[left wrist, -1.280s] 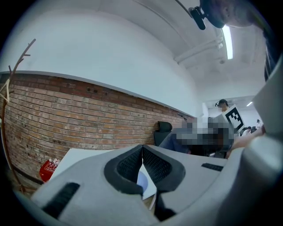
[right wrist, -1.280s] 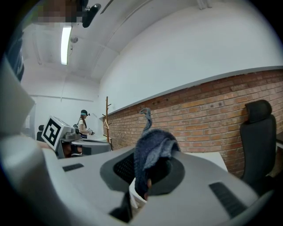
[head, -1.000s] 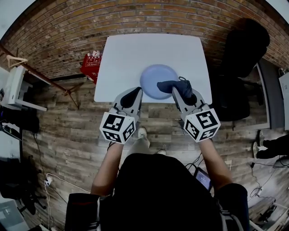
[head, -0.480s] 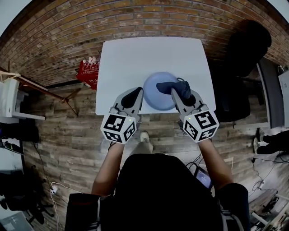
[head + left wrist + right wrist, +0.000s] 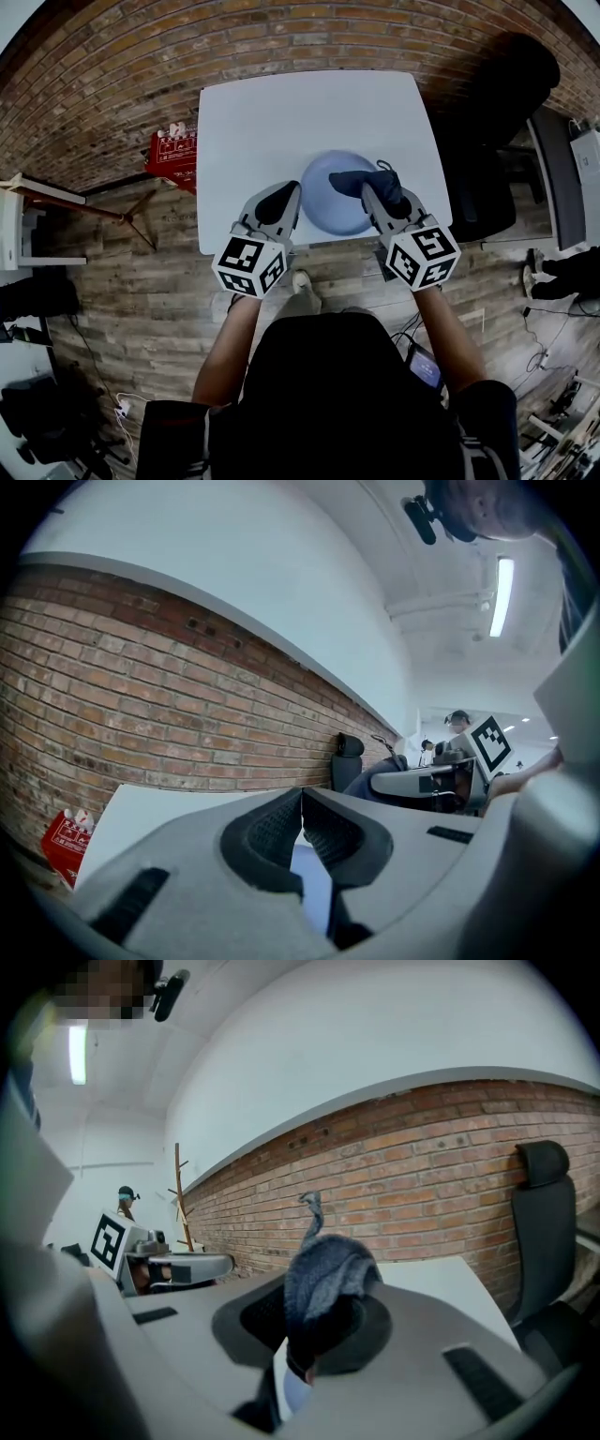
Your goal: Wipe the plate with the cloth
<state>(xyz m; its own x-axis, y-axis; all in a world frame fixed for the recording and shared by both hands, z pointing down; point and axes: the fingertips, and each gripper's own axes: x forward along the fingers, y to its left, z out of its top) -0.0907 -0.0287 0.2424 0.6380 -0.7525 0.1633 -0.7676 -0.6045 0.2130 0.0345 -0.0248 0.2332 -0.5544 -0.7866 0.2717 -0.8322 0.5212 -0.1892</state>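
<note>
The left claw [image 5: 290, 193] has its jaws pressed together, holding nothing, right by the left rim of the blue plate [image 5: 325, 204]. The right claw [image 5: 374, 190] pinches the dark cloth [image 5: 358, 179] over the plate's right side. The plate sits at the near edge of the white table [image 5: 281, 117].

Head view from overhead, facing steeply down, counter [image 5: 281, 122] mid-frame, both gripper views low, close behind own jaws, facing the brick wall [image 5: 141, 696], counter and wall shared across all three views
</note>
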